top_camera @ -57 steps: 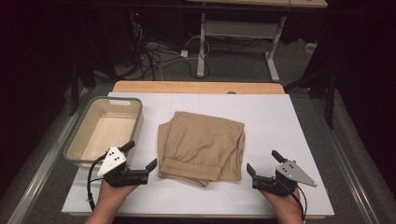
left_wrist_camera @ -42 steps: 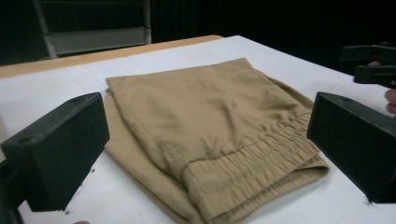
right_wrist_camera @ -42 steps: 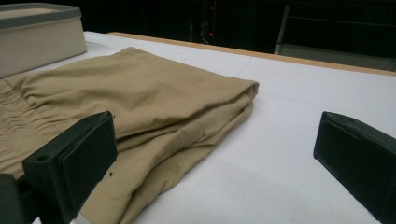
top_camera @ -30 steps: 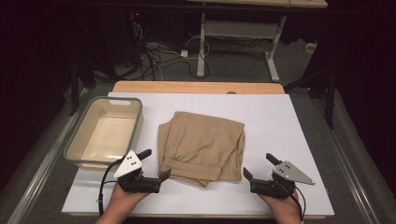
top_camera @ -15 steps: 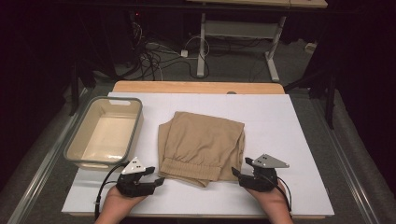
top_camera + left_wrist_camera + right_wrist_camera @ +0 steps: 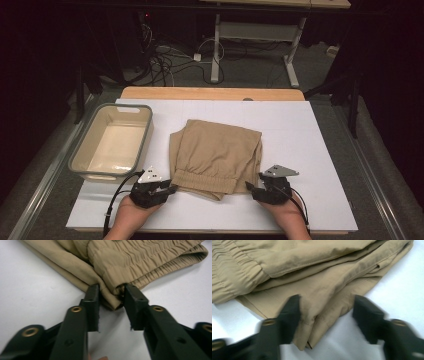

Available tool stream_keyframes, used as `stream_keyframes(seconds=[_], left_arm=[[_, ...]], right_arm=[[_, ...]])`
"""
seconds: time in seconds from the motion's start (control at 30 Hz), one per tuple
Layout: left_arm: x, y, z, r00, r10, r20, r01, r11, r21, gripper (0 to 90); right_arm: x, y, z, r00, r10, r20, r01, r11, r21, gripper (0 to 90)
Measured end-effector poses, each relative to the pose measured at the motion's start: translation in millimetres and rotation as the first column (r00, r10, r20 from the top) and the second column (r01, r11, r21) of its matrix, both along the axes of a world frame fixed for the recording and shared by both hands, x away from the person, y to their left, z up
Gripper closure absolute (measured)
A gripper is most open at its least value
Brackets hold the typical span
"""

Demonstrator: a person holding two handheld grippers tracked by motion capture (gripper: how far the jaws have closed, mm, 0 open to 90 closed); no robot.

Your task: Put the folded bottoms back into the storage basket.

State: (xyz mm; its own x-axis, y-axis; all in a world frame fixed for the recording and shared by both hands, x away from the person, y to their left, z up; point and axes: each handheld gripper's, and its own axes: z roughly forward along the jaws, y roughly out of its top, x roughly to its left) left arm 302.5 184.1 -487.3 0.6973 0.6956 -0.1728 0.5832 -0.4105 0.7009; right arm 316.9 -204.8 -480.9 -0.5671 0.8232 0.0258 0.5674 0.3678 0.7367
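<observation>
A folded tan garment (image 6: 215,155) with an elastic waistband lies mid-board. My left gripper (image 6: 172,189) is at its near left corner. In the left gripper view the jaws have just been closing, and the left gripper (image 6: 111,293) now pinches the corner of the tan garment (image 6: 140,262) between its pads. My right gripper (image 6: 250,186) is at the near right corner. Its jaws have also just been closing, and they look blurred. The right gripper (image 6: 327,305) straddles a pointed flap of the tan garment (image 6: 312,277), with a gap left beside one jaw.
A white board (image 6: 310,150) covers the wooden table (image 6: 210,93). An empty grey-rimmed tub (image 6: 145,132) stands at the left, close to the left hand. Cables and table legs lie on the floor beyond the far edge.
Both hands have slid inward and down to the garment's near corners. Both pairs of jaws have narrowed, and the left now holds cloth.
</observation>
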Motion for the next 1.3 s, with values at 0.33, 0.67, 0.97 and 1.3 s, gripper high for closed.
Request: stream_keyframes(seconds=[0.33, 0.67, 0.97, 1.3], left_arm=[[-4.3, 1.9, 3.4, 0.9991, -0.018, 0.038, 0.018, 0.9998, -0.003, 81.3], [-33.7, 18.4, 12.3, 0.9976, -0.056, 0.041, 0.055, 0.9984, 0.010, 81.0], [-39.6, 31.3, 14.9, 0.9831, 0.016, 0.183, 0.007, 0.9920, -0.126, 44.9], [-30.4, 10.7, 20.0, 0.9677, 0.016, 0.251, 0.023, 0.9881, -0.152, 12.7]], right_arm=[[-14.8, 6.7, 1.3, 0.9911, 0.121, 0.055, -0.121, 0.9926, -0.011, 87.4], [-60.0, 8.4, 1.7, 0.9787, 0.198, 0.053, -0.200, 0.9794, 0.028, 85.3], [-64.9, -3.1, 13.5, 0.9771, 0.163, 0.137, -0.181, 0.9743, 0.134, 47.6], [-52.3, -37.2, 7.6, 0.9751, 0.015, 0.221, -0.057, 0.9811, 0.185, 13.0]])
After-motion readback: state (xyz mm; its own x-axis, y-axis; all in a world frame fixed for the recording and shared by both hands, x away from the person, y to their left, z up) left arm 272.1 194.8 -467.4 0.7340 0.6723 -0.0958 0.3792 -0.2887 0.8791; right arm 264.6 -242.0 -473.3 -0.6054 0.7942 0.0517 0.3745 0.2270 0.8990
